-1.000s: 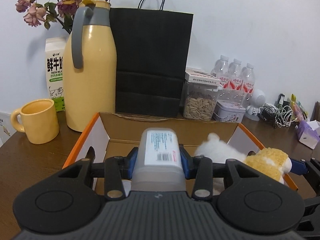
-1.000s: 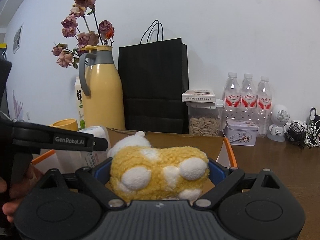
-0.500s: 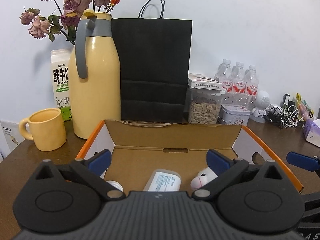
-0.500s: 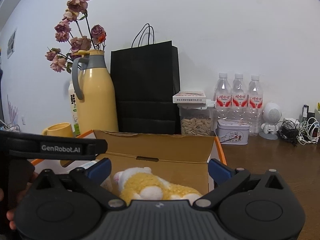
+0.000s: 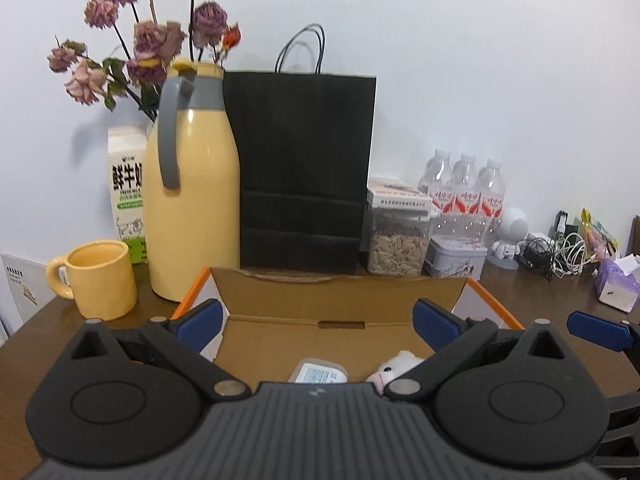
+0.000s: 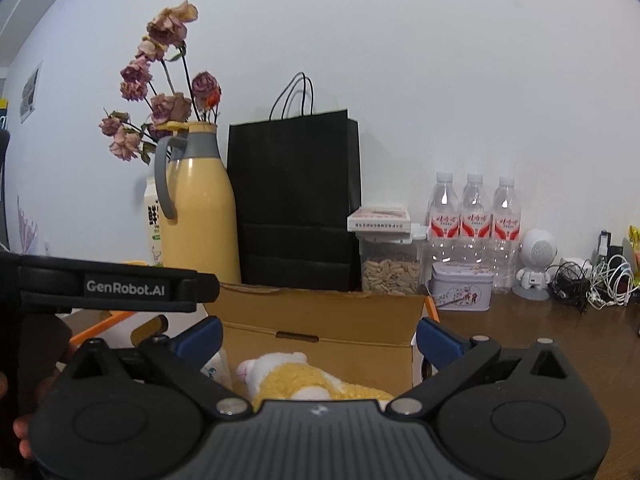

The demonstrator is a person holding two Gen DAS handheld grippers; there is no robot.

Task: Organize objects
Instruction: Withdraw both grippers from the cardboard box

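Open cardboard box with orange edges [image 5: 340, 312], sitting on the dark wooden table [image 5: 552, 304] right in front of both grippers. Inside: translucent plastic bottle with a white label [image 5: 318, 374] lying flat, fluffy yellow-and-white plush toy [image 6: 304, 380] just beside it. Left gripper [image 5: 318, 318] spread wide over the box, gripping nothing. Right gripper [image 6: 320, 338] same deal, wide apart and empty, hovering above the plush. Behind the box: tall yellow thermos jug with a grey handle [image 5: 192, 184], black paper bag [image 5: 304, 172], yellow ceramic mug [image 5: 100, 278].
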